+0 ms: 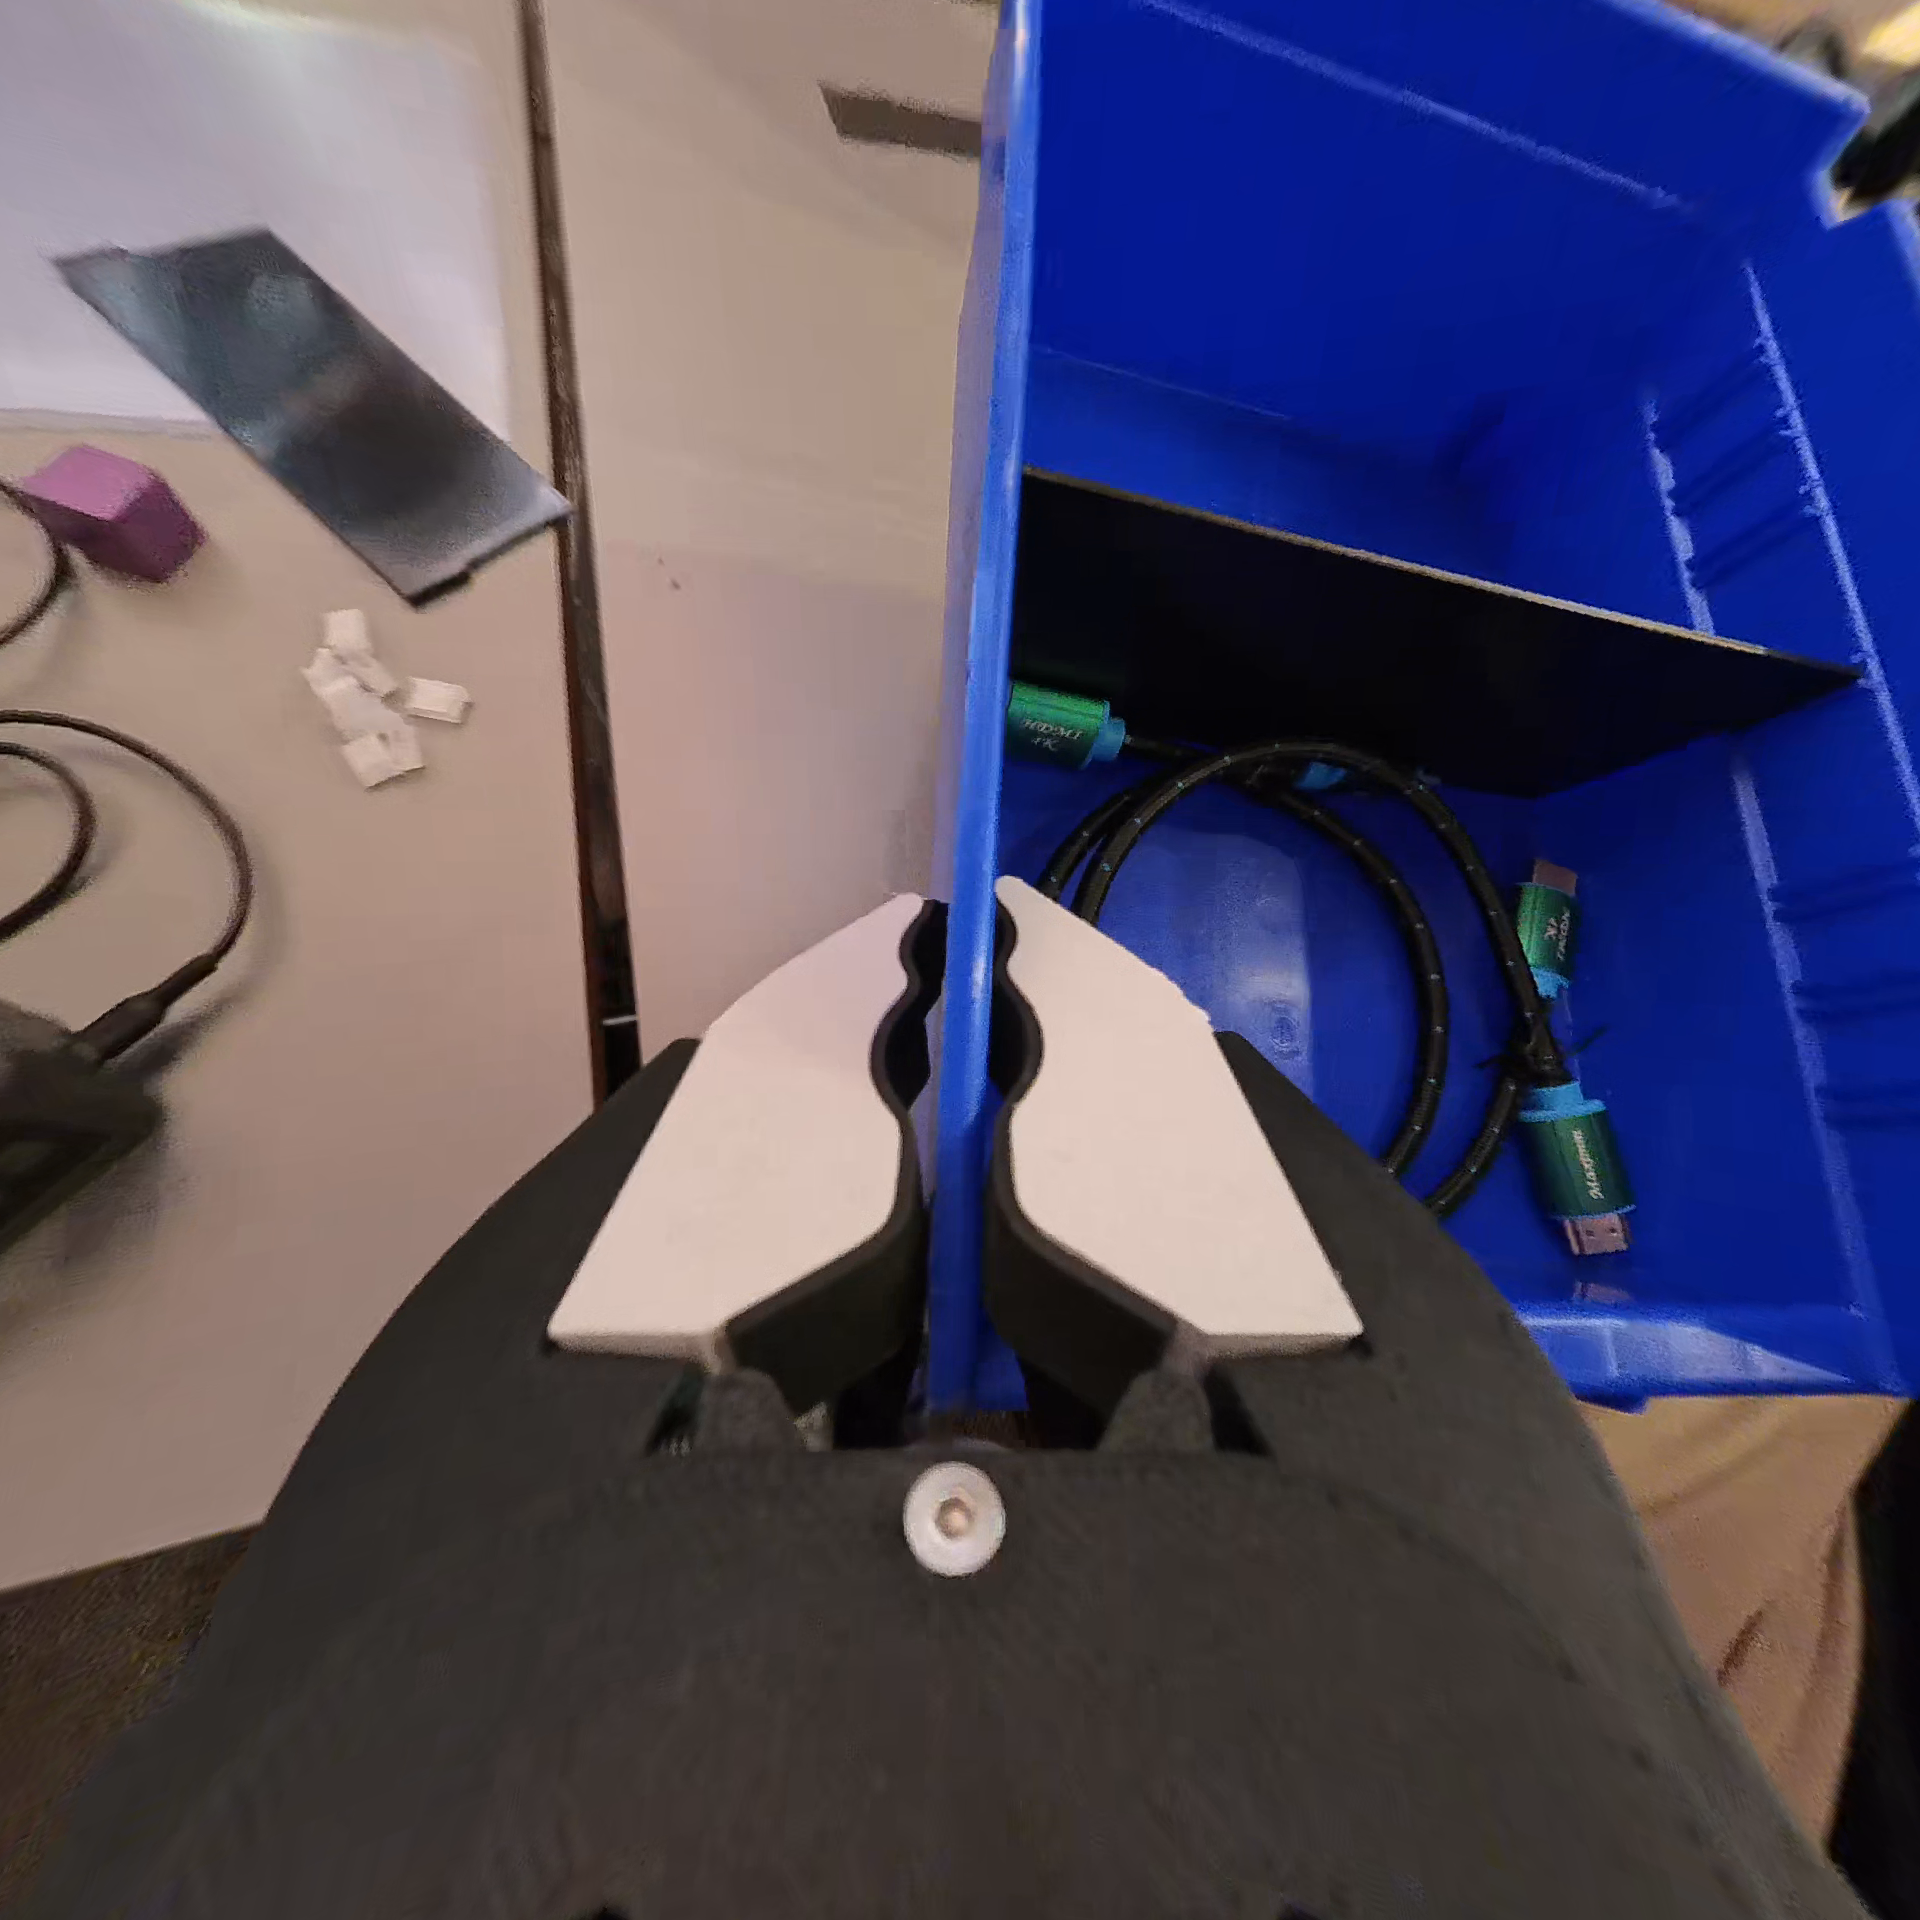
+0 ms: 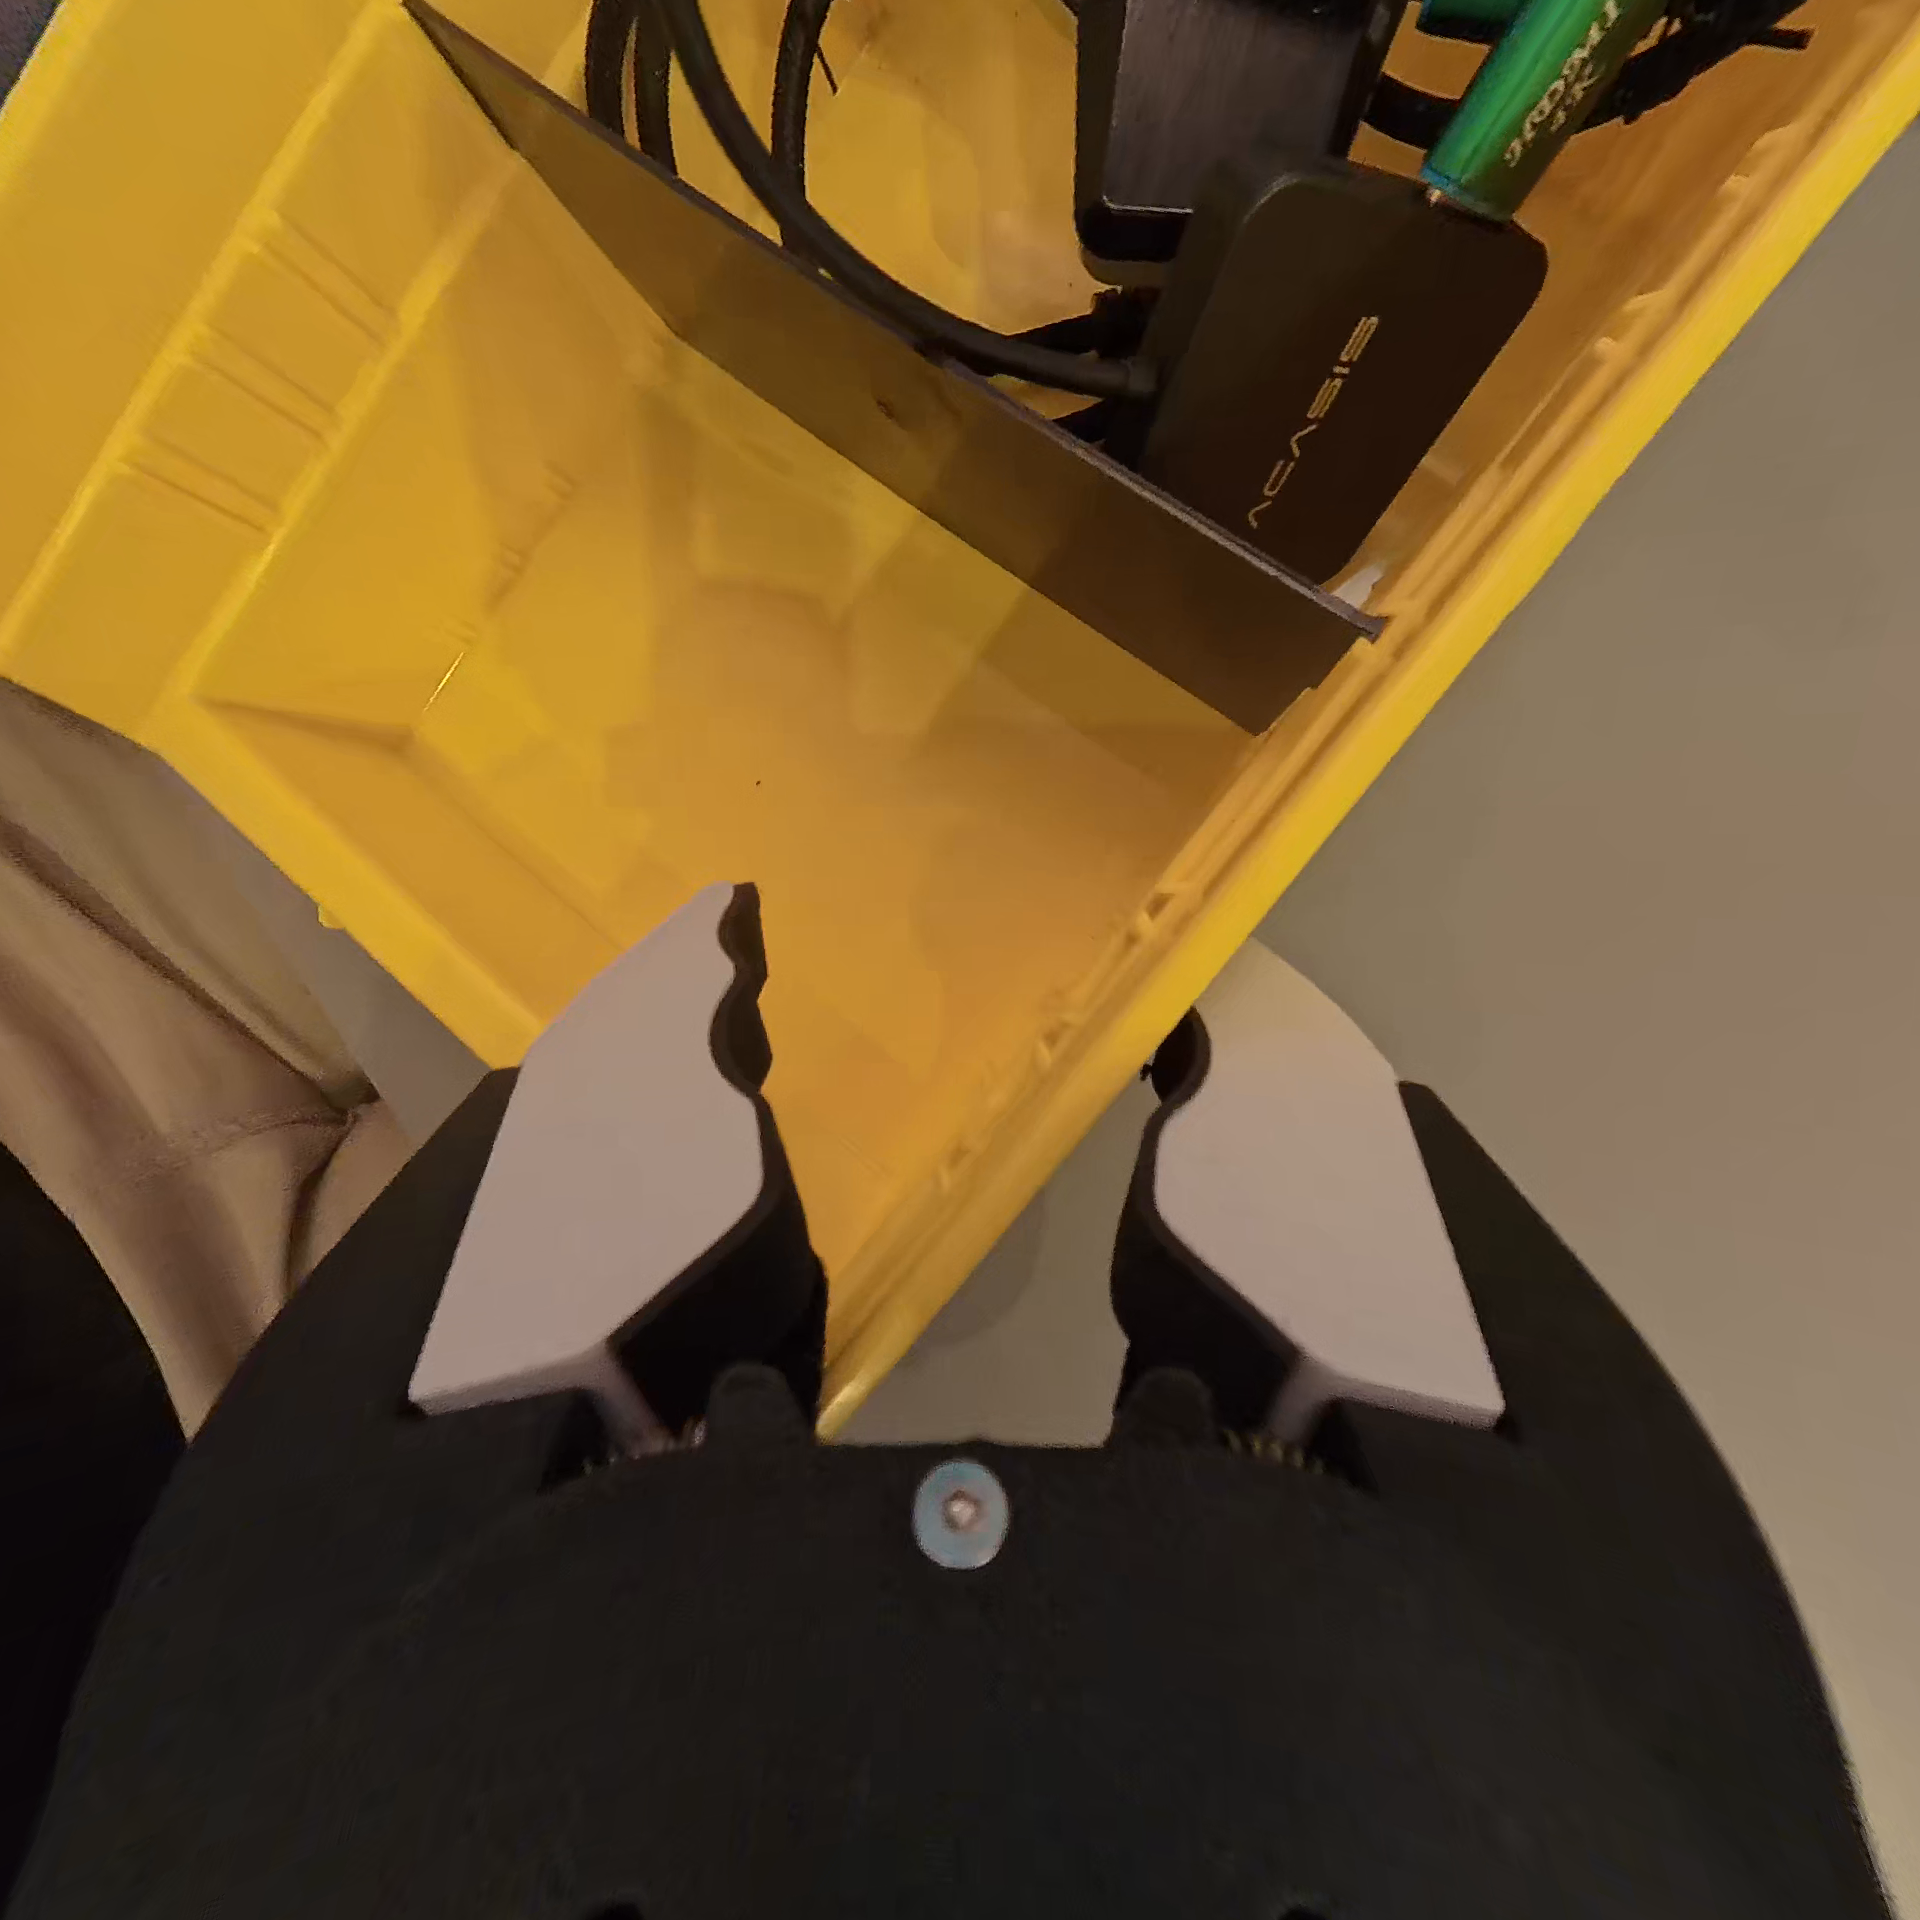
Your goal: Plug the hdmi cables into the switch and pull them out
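Observation:
In the left wrist view my left gripper (image 1: pixel 961 904) is shut on the near left wall of a blue bin (image 1: pixel 1299 260). Inside the bin, in front of a black divider (image 1: pixel 1403 665), lies a coiled black braided HDMI cable (image 1: pixel 1423 935) with green connectors (image 1: pixel 1584 1153). In the right wrist view my right gripper (image 2: pixel 966 956) is open, with the side wall of a yellow bin (image 2: pixel 364 468) running between its fingers. Behind that bin's black divider (image 2: pixel 935 436) lie a black switch box (image 2: pixel 1340 395), black cables (image 2: pixel 790 208) and a green HDMI connector (image 2: pixel 1527 104) at the box's corner.
On the pale table left of the blue bin lie a flat black panel (image 1: pixel 312 416), a purple block (image 1: pixel 114 509), several small white pieces (image 1: pixel 374 707) and a black device with a cable (image 1: pixel 62 1122). A second dark box (image 2: pixel 1216 104) sits at the yellow bin's far end. Spacing between my two grippers at the tips: around 50 centimeters.

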`<state>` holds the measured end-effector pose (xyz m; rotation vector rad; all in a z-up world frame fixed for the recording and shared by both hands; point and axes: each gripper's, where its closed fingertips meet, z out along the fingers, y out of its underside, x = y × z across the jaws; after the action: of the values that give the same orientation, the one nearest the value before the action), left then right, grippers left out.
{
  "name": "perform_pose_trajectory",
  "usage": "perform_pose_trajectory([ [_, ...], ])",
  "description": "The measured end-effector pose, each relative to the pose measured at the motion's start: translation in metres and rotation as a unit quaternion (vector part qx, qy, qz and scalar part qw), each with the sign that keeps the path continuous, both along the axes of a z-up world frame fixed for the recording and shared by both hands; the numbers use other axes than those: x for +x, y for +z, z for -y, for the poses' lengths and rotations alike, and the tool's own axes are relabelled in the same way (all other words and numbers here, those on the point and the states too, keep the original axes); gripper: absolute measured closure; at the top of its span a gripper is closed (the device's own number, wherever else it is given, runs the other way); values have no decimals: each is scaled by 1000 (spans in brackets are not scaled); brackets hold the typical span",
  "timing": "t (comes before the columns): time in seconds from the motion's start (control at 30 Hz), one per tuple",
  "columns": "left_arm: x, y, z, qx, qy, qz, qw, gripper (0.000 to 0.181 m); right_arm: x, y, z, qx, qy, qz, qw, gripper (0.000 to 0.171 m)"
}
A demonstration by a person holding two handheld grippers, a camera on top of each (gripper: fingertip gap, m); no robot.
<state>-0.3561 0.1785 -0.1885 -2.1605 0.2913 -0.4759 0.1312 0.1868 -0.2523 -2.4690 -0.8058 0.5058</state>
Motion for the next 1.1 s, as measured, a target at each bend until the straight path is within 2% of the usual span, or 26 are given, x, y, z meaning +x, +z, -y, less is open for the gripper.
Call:
perform_pose_trajectory([
  [0.23, -8, 59, 19, 66, 25, 25, 997, 175, -71, 1, -11, 20, 31, -41, 998, 78],
  [0.37, 15, 82, 17, 100, 14, 23, 995, 175, -117, 4, -11, 9, 69, -72, 995, 62],
  [0.5, 48, 90, 8, 114, -6, 35, 993, 176, -145, 16, -7, -4, 93, -125, 988, 55],
  [0.6, 79, 97, -1, 124, -23, 37, 991, 175, -120, 37, -16, 45, 65, -128, 989, 56],
  [0.7, 125, 102, -11, 125, -50, 44, 990, 175, -78, 81, -15, 88, 16, -179, 980, 59],
  [0.87, 221, 106, -27, 153, -110, 5, 982, 176, -12, 144, 29, 141, -32, -283, 948, 61],
  [1.0, 303, 100, -34, 151, -175, -15, 973, 176, 21, 157, 78, 157, -69, -332, 927, 63],
  [1.1, 361, 89, -33, 145, -217, -28, 965, 175, 30, 140, 103, 132, -97, -341, 926, 63],
])
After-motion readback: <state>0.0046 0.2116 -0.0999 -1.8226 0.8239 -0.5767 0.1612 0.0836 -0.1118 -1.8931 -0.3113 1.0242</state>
